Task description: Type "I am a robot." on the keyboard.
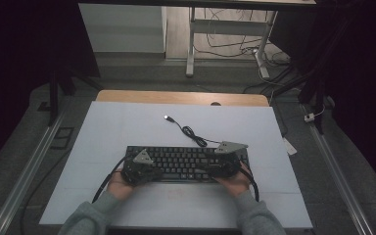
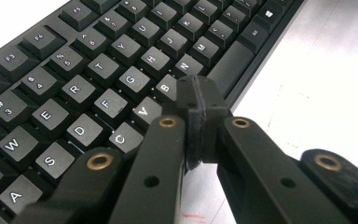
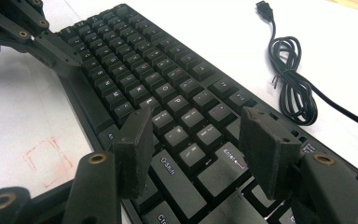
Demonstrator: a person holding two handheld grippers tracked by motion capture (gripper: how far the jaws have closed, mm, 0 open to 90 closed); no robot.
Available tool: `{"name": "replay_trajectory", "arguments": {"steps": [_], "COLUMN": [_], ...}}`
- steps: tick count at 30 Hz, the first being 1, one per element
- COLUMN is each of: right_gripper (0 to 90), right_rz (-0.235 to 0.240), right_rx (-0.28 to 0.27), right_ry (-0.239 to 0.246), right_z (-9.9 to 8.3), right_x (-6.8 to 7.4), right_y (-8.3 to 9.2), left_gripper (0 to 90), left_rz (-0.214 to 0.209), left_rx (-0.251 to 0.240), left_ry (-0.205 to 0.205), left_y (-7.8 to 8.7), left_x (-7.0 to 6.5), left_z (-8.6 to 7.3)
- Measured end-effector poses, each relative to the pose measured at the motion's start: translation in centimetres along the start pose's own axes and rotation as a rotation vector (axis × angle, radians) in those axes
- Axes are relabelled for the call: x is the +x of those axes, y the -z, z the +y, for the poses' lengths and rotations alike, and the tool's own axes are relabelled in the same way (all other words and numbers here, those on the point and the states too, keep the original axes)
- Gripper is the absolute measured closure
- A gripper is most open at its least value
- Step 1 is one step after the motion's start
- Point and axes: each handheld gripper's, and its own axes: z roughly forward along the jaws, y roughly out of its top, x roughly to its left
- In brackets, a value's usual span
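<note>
Right tongs [image 3: 196, 149] spread over keyboard [image 3: 168, 93] (left tongs [image 2: 200, 109] pinched).

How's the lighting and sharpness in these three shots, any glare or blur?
High view: dim, dark at the sides, keyboard small and soft. Left gripper view: bright, table washed out, key letters readable. Right gripper view: paper glares white, near keys and jaws blurred, cable fairly sharp.

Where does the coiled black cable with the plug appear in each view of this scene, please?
High view: the coiled black cable lies on the white table sheet, just behind the black keyboard, centre.
Left gripper view: not in this picture.
Right gripper view: upper right, beyond the keyboard's far edge.
Shared landmark: the black keyboard, present in all three.
</note>
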Motion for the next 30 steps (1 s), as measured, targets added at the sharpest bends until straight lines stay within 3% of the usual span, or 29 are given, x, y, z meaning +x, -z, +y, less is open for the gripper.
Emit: {"name": "replay_trajectory", "arguments": {"steps": [11, 13, 17, 23, 30], "right_gripper": [45.4, 45.4, 45.4, 45.5, 45.5], "right_rz": [-0.005, -0.006, -0.005, -0.007, -0.001], "right_rx": [-0.001, -0.001, -0.004, -0.008, -0.008], "right_ry": [0.001, 0.001, 0.004, 0.0, 0.008], "right_z": [0.0, 0.0, 0.0, 0.0, 0.1], "right_x": [0.0, 0.0, 0.0, 0.0, 0.1], "right_y": [0.1, 0.0, 0.1, 0.1, 0.1], "left_gripper": [88.6, 88.7, 88.7, 88.7, 88.5], "left_rz": [-0.003, -0.02, 0.011, 0.015, 0.031], "left_rx": [0.009, 0.006, 0.006, -0.095, -0.117], "left_ry": [-0.007, -0.005, -0.016, 0.02, 0.06], "left_y": [-0.7, -0.8, -0.5, 1.4, 2.4], "left_x": [0.1, 0.1, -0.1, 0.3, 0.9], "left_z": [-0.1, -0.1, -0.1, 0.1, -0.2]}}
